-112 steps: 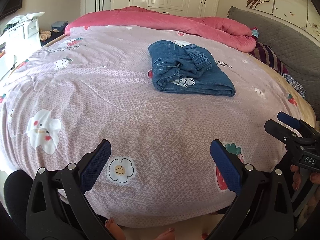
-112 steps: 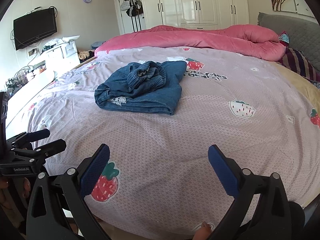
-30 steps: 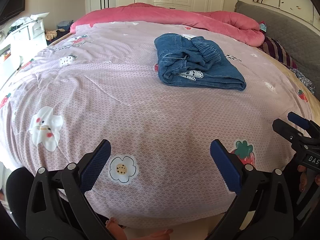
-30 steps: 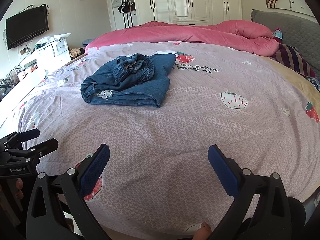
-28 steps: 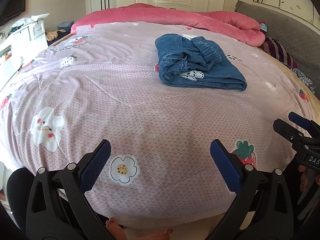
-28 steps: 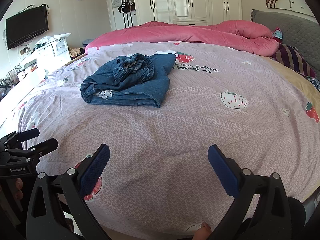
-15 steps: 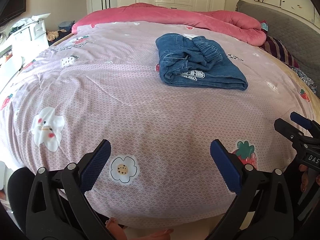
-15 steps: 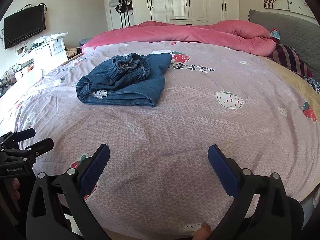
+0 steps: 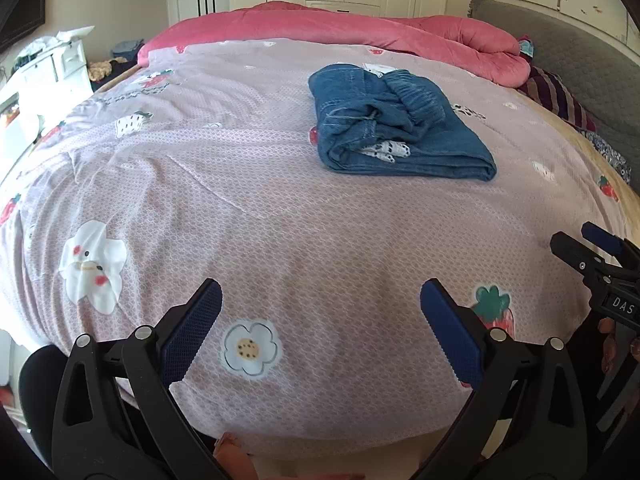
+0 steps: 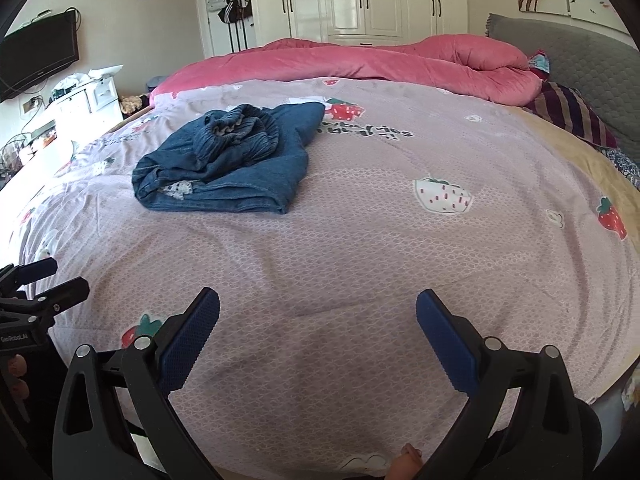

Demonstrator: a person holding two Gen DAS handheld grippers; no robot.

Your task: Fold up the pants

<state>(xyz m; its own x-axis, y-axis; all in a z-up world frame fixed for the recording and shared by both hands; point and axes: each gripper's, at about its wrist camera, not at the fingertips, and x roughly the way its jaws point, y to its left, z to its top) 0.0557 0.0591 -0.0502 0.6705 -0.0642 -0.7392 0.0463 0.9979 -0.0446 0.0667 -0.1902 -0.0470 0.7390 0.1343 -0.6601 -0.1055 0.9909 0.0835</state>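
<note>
Both sets of jaws stand wide apart and hold nothing. From my feed the left gripper and right gripper hover over the near edge of the bed, well apart from the pants.

The pants lie mid-bed as a compact denim bundle, elastic waistband bunched on top, a white patterned bit poking out of the near fold. I'd call the fold mostly done, just untidy.

Risks as I see them:
- Going back in to tidy: pinching the top layer only would likely peel the stack open.
- Waistband hump is springy; pressing it off-centre could roll the bundle over.
- Jaws coming in low may snag the strawberry-print sheet with the denim and drag both.
- Reach is long from here; fisheye depth is poor, so I could overshoot.
</note>
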